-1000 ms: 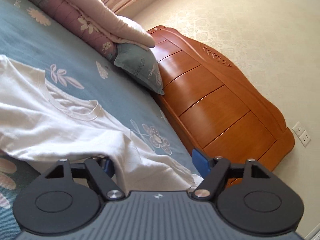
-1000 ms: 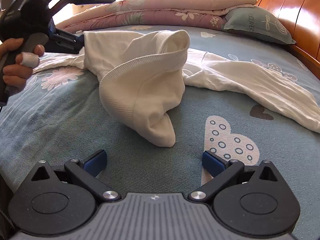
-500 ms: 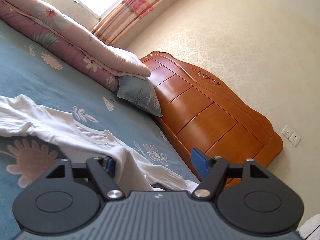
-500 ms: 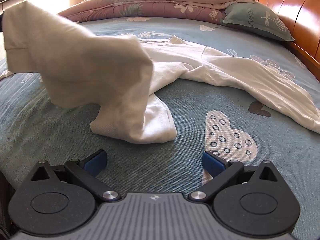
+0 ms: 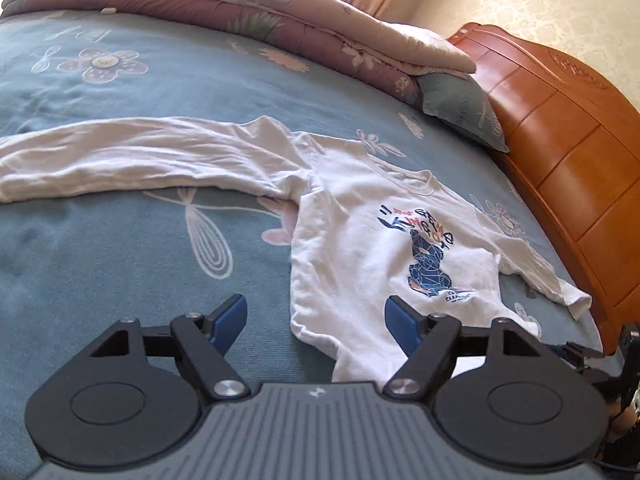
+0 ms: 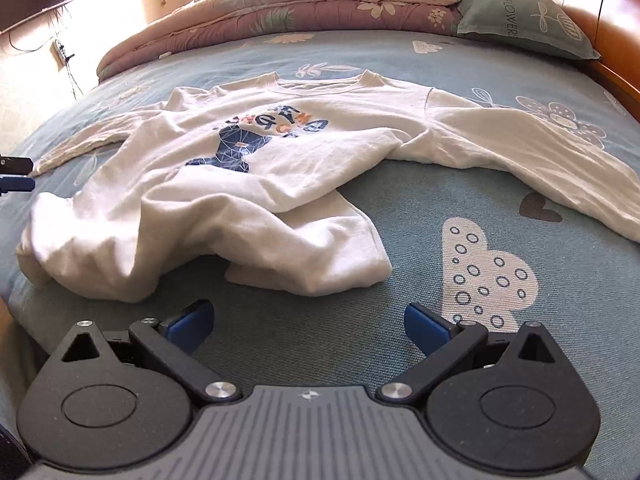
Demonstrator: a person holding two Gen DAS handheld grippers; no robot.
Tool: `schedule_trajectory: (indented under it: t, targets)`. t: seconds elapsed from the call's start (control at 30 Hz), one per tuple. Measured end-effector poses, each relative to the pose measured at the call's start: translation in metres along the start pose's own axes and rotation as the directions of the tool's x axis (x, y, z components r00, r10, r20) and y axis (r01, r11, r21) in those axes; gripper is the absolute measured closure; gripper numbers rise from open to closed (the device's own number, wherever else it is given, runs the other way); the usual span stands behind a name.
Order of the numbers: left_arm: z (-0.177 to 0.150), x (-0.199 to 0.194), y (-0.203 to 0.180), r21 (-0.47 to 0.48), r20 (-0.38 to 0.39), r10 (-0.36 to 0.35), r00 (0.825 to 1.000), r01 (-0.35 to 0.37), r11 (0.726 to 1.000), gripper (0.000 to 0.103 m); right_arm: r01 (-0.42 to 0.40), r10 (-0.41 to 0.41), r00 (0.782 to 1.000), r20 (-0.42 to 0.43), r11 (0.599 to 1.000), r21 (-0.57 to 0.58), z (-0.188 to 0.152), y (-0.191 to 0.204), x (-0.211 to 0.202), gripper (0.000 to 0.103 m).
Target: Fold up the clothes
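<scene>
A white long-sleeve shirt [image 5: 360,240] with a blue and orange print lies front up on the blue flowered bed sheet [image 5: 120,260]. One sleeve [image 5: 120,160] stretches left, the other [image 5: 532,268] reaches toward the headboard. My left gripper [image 5: 316,318] is open, and the shirt's hem corner lies just ahead between its blue fingers, ungripped. In the right wrist view the shirt [image 6: 280,152] has a bunched, folded-over hem [image 6: 312,268]. My right gripper [image 6: 308,322] is open over bare sheet just short of that hem. The left gripper's tips [image 6: 16,176] show at the left edge.
A rolled pink and purple quilt [image 5: 240,12] and a grey-green pillow [image 5: 460,108] lie along the far side of the bed. An orange wooden headboard [image 5: 560,152] rises on the right. Bare sheet [image 6: 500,272] lies right of the hem.
The left gripper had the shirt lifted and swung it over; the shirt now lies spread print up on the bed and the left gripper is free of it. The right gripper barely moved.
</scene>
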State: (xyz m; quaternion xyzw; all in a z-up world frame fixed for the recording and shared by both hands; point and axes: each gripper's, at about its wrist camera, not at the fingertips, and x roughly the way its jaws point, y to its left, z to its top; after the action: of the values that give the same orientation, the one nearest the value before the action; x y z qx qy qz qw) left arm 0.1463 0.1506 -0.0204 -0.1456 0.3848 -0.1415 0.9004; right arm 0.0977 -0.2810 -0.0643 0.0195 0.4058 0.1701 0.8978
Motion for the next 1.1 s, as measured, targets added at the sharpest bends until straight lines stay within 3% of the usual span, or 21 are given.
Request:
schedule_trajectory:
  t: [0.13,0.27,0.4,0.53,0.73,0.83,0.97,1.07,1.1]
  targets:
    - [-0.001,0.013,-0.036,0.163,-0.026,-0.002,1.0,0.006,0.987,0.021,-0.076,0.071,0.996,0.062,0.993,0.09,0.01,-0.021,-0.01,0.0]
    - [-0.004,0.036,-0.061,0.201,-0.066,-0.058,0.996,0.07,0.977,0.021,-0.211,0.19,0.974,0.125,0.959,0.19,0.021,-0.05,-0.006,0.0]
    - [-0.006,0.057,-0.076,0.185,-0.102,-0.089,0.991,0.107,0.977,0.021,-0.36,0.329,0.933,0.147,0.873,0.33,0.029,-0.081,0.026,0.0]
    - [-0.008,0.069,-0.084,0.182,-0.135,-0.095,0.986,0.119,0.976,0.021,-0.453,0.437,0.889,0.134,0.801,0.391,0.036,-0.083,0.045,0.0]
    - [-0.01,0.069,-0.088,0.182,-0.146,-0.086,0.986,0.112,0.977,0.021,-0.566,0.587,0.801,0.119,0.677,0.47,0.047,-0.082,0.069,0.0]
    - [-0.012,0.066,-0.086,0.173,-0.144,-0.095,0.985,0.119,0.978,0.019,-0.611,0.64,0.759,0.117,0.639,0.468,0.038,-0.075,0.062,0.0]
    - [-0.014,0.067,-0.087,0.164,-0.148,-0.076,0.986,0.101,0.981,0.019,-0.601,0.625,0.765,0.158,0.603,0.525,0.034,-0.073,0.063,0.0]
    - [-0.015,0.057,-0.09,0.177,-0.122,-0.106,0.987,0.127,0.976,0.019,-0.621,0.684,0.716,0.143,0.53,0.577,0.03,-0.07,0.06,0.0]
    - [-0.015,0.053,-0.09,0.176,-0.117,-0.118,0.986,0.137,0.975,0.018,-0.614,0.69,0.714,0.121,0.533,0.583,0.027,-0.068,0.057,0.0]
